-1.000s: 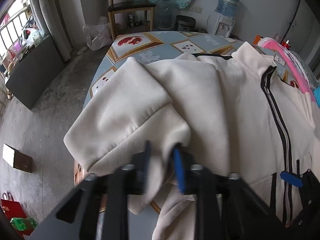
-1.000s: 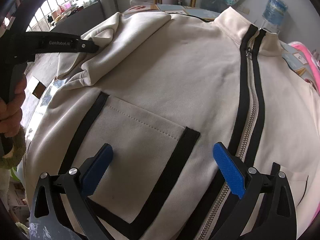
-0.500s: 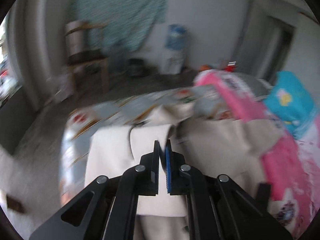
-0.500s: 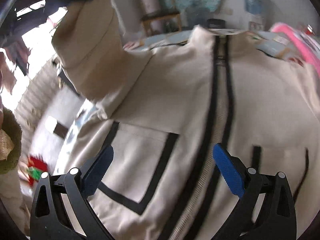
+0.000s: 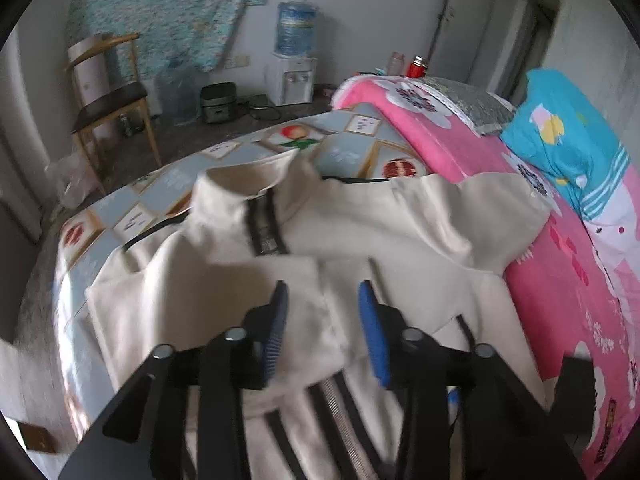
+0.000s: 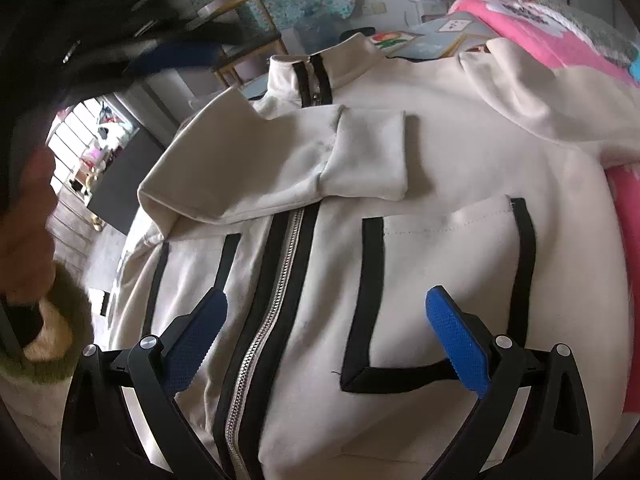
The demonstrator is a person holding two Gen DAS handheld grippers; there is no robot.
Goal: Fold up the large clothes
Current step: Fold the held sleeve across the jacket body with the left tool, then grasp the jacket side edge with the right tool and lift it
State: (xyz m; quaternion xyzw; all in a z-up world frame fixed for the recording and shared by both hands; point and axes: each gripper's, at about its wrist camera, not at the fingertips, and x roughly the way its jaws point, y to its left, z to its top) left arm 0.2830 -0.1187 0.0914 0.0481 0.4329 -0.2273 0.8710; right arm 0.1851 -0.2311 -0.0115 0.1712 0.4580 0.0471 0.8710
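Left gripper (image 5: 322,322): jaws have just been opening and now stand partly apart above the folded sleeve (image 6: 280,164), with the cuff below and between the pads but not pressed by them. Right gripper (image 6: 336,338): jaws spread wide, empty, hovering over the lower front of the jacket (image 6: 400,280) astride the zip (image 6: 272,292) and one black-trimmed pocket.

Jacket position: laid face up and zipped on the bed (image 5: 344,156), collar toward the far edge. One sleeve lies crosswise over the chest, its cuff near the zip. The opposite shoulder and sleeve (image 5: 472,216) run to the side edge, rising against a pink blanket (image 5: 560,280).

Handling: the fabric appears thick, soft and limp, moderately heavy for cloth; it will sag and drag when lifted at one point. Recommended hold: pinch the cuff hem or shoulder seam of the unfolded sleeve, where layers are doubled. Avoid the zip teeth, which may give a poor grip.
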